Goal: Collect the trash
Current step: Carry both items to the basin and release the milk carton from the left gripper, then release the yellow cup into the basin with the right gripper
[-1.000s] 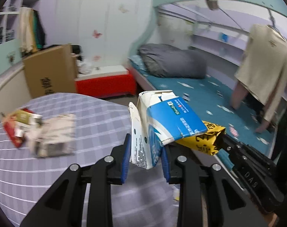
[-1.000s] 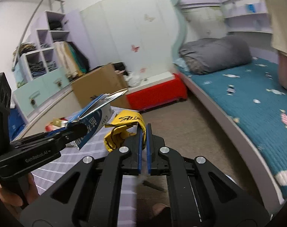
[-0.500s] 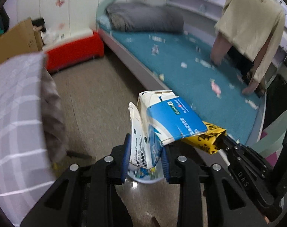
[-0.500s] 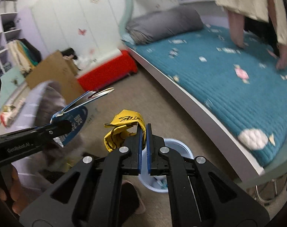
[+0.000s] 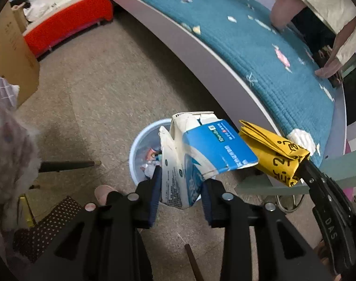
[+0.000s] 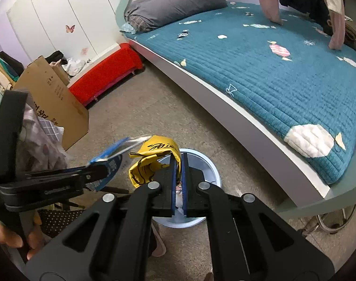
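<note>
My left gripper (image 5: 181, 178) hangs over a light blue trash bin (image 5: 135, 154) on the floor. A crumpled blue and white milk carton (image 5: 201, 149) is between its pads; the jaws are opening, and the carton still sits pinched and tilted. My right gripper (image 6: 178, 161) is shut on a folded yellow wrapper (image 6: 152, 164), just above the same bin (image 6: 210, 171). Several scraps lie inside the bin. In the left wrist view the wrapper (image 5: 276, 154) shows to the right of the carton. In the right wrist view the carton (image 6: 112, 159) shows to the left.
A bed with a teal cover (image 6: 260, 65) curves along the right. At the back left stand a red bench (image 6: 107, 75) and a cardboard box (image 6: 51, 98). A checked tablecloth (image 5: 6, 140) hangs at the left. A person's slippered foot (image 5: 105, 192) is beside the bin.
Both grippers came down from table height and tilted toward the floor. The bin went from hidden under the carton to plainly in view below both. Carton and wrapper stay in the jaws.
</note>
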Tool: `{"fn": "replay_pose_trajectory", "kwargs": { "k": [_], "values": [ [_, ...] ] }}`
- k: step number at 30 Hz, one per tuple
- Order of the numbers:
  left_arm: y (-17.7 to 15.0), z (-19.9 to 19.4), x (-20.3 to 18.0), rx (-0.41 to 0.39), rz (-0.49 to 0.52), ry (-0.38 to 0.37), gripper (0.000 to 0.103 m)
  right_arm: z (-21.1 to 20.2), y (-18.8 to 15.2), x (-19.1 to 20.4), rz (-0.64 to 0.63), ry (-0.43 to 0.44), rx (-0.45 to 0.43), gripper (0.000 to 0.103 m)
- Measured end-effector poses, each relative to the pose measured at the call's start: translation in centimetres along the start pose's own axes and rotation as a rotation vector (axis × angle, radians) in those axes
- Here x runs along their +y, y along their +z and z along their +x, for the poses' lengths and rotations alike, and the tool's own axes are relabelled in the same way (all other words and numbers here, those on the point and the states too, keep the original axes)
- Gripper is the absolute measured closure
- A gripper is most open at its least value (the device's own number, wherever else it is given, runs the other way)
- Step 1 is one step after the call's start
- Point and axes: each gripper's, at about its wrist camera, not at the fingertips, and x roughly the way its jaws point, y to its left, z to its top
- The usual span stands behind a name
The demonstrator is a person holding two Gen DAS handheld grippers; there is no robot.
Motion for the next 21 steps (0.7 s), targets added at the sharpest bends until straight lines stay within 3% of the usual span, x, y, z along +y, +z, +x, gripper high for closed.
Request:
{"fn": "replay_pose_trajectory", "kwargs": {
  "k": [3, 5, 21],
  "values": [
    [0.3, 1.0, -0.3, 0.04, 0.006, 0.017, 0.057, 0.9, -0.1, -0.4, 0.003, -0.01, 0.011, 0.099],
    [0.3, 1.2, -0.4, 0.028, 0.027, 0.052, 0.04, 1.4, -0.3, -0.6, 0.008, -0.01, 0.022, 0.099],
    [-0.8, -0.2, 0.2, -0.034, 0.058, 0.187, 0.028, 2.8, -1.2, 0.6, 0.003, 0.02, 0.074, 0.099]
  ]
}}
